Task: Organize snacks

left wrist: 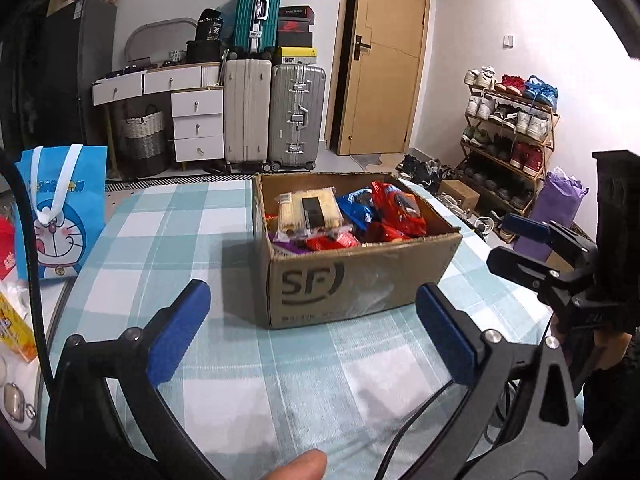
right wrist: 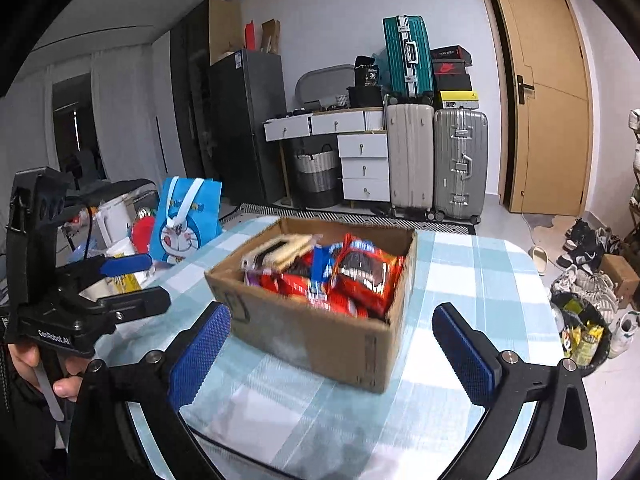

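1. Left gripper (left wrist: pixel 312 332): held low over the checked tablecloth (left wrist: pixel 192 216), aimed at the printed front wall of the cardboard box (left wrist: pixel 360 280); blue pads spread wide, nothing between them, box still ahead of the tips and not touched.
2. Same gripper seen from the right wrist view (right wrist: pixel 132 280): level at the left side, pointing toward the near corner of the box (right wrist: pixel 320 340), blue and black fingers parted, empty.
3. Right gripper (right wrist: pixel 332 356): also low above the cloth (right wrist: pixel 460 264), angled at the box from its right front; pads released and well apart, framing the box's lower corner without contact.
4. Right gripper from the left wrist view (left wrist: pixel 516 248): at the far right edge, just beside the box's right wall, fingers apart, gripped by a hand lower down.
5. Snacks (left wrist: pixel 384 212): piled inside the open box near the table's middle — red packets (right wrist: pixel 360 276), a blue packet (left wrist: pixel 358 208), a pale wafer pack (left wrist: pixel 308 210) on top at the left.
6. Blue cartoon bag (left wrist: pixel 60 208): upright on the table's left side, well apart from the box.
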The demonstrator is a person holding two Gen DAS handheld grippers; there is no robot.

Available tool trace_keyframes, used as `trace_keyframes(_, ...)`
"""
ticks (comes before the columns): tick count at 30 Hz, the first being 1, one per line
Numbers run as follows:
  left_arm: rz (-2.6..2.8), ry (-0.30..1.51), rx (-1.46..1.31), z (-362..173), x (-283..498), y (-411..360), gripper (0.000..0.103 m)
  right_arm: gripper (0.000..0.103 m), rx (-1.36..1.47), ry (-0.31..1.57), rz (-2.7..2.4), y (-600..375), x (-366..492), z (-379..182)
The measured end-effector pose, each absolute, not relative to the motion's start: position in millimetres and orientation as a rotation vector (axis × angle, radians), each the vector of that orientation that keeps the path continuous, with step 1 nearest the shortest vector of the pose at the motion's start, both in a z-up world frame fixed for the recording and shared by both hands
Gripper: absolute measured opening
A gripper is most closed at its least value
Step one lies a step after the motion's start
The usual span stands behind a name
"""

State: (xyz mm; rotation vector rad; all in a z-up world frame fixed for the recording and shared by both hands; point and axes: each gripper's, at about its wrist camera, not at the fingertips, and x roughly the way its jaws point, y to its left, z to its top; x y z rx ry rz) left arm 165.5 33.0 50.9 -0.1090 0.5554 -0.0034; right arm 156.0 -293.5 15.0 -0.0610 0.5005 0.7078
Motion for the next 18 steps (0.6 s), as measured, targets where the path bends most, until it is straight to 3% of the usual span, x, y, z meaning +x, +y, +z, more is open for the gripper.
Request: trace_keyframes(18,0.042,0.474,-0.103,6.9,162.8,30.5,0.102,0.103,-0.032,0.403,0.676,-310.5,117.5,-14.5)
